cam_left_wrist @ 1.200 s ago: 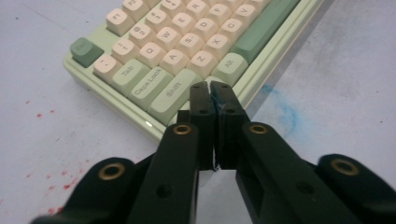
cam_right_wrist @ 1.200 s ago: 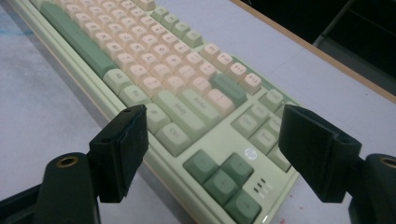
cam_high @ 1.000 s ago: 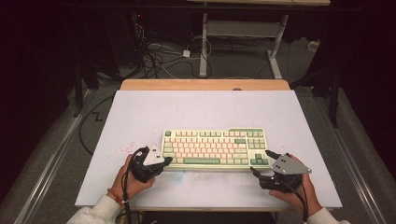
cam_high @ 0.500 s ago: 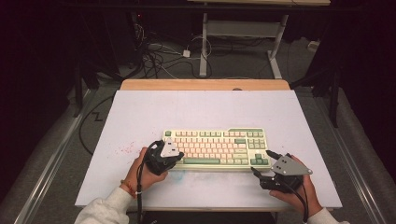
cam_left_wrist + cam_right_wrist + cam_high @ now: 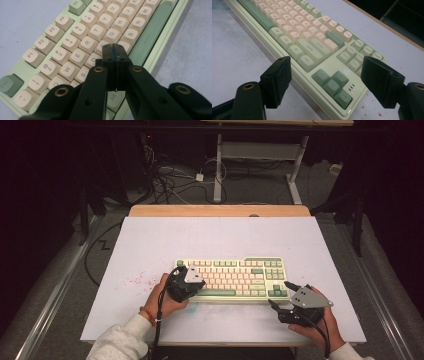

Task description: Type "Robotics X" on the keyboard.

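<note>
Your keyboard (image 5: 235, 279) is pale green with cream letter keys and darker green space bar, arrows and modifiers; it lies flat near the front middle of the white table (image 5: 150, 240), its long side running across. Your left gripper (image 5: 115, 47) has its jaws pressed together with nothing between them, the tips poised over the letter keys just beside F, G and the space bar; from above, that hand (image 5: 167, 300) covers the keyboard's lower left corner. Your right gripper (image 5: 325, 82) rests with jaws spread wide, framing the arrow keys at the keyboard's near right corner without touching them. Whether the left tips actually touch a key cannot be told. Faint red specks (image 5: 135, 281) mark the table left of the keyboard.
</note>
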